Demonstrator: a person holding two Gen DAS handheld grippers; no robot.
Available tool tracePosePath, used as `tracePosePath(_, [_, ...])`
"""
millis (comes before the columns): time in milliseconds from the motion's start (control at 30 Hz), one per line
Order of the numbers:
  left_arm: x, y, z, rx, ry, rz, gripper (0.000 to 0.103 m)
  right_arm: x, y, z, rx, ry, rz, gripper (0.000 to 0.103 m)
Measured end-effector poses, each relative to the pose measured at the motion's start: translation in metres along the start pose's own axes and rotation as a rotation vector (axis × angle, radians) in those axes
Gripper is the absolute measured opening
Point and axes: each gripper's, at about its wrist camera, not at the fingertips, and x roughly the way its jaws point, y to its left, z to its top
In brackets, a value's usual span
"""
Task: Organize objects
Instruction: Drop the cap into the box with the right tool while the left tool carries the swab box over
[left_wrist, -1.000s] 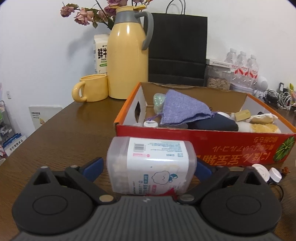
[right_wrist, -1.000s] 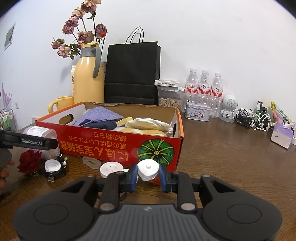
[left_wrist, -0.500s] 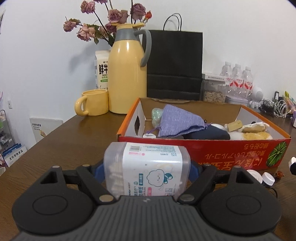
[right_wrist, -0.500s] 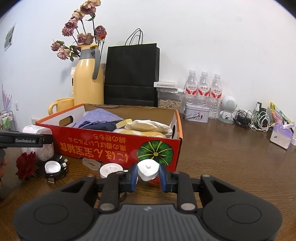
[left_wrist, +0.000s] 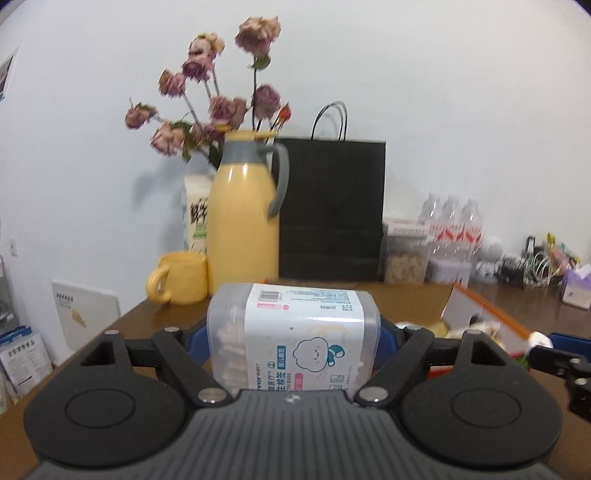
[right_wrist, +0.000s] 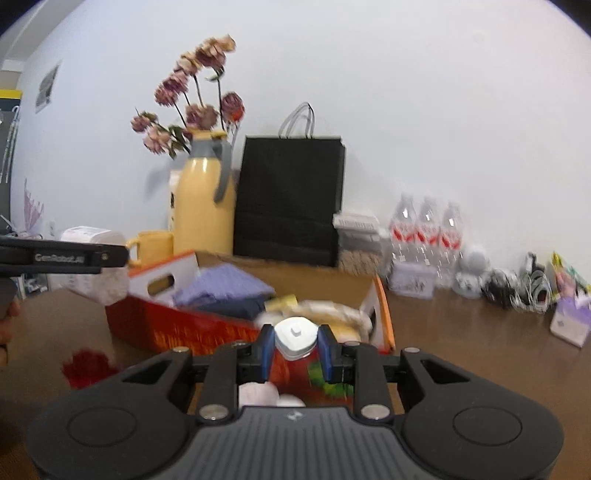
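Brown wooden surface (right_wrist: 461, 354), set against a white wall. Directly on it: open red-and-orange cardboard box (right_wrist: 177, 326) near the front; yellow thermos jug (left_wrist: 242, 225), yellow mug (left_wrist: 181, 282) just beside it, white carton (left_wrist: 195, 214) behind; black paper bag (left_wrist: 330, 206); three water bottles (right_wrist: 426, 229); clear lidded container (left_wrist: 404, 251); tangled cables (right_wrist: 524, 286); red rose head (right_wrist: 88, 367) at the front left.

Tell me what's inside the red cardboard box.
Inside the red cardboard box: a lavender cloth pouch, a dark bundle and pale wrapped items. Anything beneath them is covered.
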Motion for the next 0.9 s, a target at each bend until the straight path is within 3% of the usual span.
tracePosePath(200, [0.022, -0.010, 0.022, -0.004, -0.023, -0.010, 0.083, 0.027, 0.008, 0.032, -0.003, -0.041, 0.013, 0.024])
tracePosePath(433, [0.072, -0.018, 0.027, -0.056, 0.032, -0.012, 0.083, 0.085, 0.004, 0.053, 0.047, -0.026, -0.015, 0.024])
tracePosePath(700, [0.119, -0.029, 0.023, -0.036, 0.070, 0.020, 0.083, 0.146, -0.010, 0.050, 0.116, 0.024, -0.064, 0.024])
tracePosePath(900, [0.129, -0.028, 0.010, -0.017, 0.124, 0.000, 0.083, 0.151, -0.018, 0.038, 0.143, 0.069, -0.047, 0.024])
